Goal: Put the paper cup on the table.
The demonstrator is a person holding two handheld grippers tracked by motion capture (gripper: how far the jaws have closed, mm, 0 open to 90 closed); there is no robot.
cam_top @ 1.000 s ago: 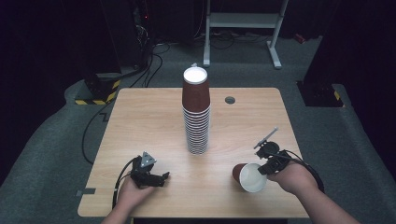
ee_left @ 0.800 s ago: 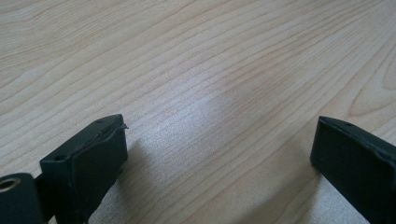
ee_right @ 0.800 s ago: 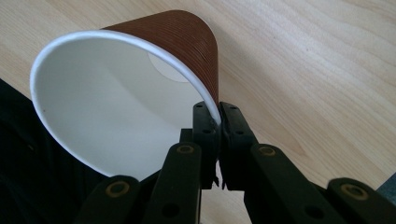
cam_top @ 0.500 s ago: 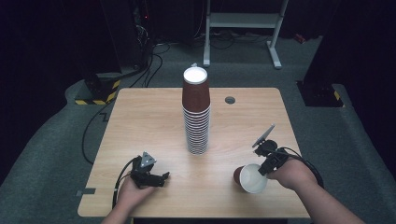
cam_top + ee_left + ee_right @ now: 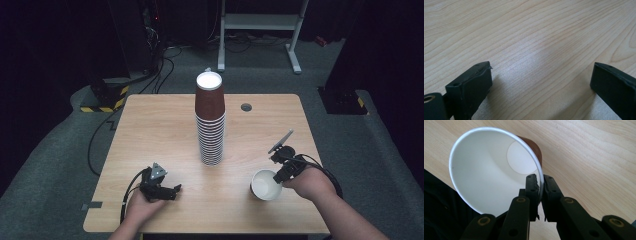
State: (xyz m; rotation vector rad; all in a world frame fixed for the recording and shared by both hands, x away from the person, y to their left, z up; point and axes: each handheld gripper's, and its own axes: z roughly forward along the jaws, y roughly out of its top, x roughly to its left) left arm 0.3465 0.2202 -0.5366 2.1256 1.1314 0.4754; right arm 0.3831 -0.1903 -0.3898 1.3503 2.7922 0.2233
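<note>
Pinching rim of white-lined paper cup with right claw, tilted, front-right of cup stack on counter. Resting left claw agape, empty, front-left of stack.

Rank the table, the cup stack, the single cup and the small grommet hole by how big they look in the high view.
1. The table, by far the largest.
2. The cup stack.
3. The single cup, pinched at its rim by the right gripper.
4. The grommet hole, the smallest.

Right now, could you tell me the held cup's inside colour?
White, clearest in the right gripper view: cup.
</note>
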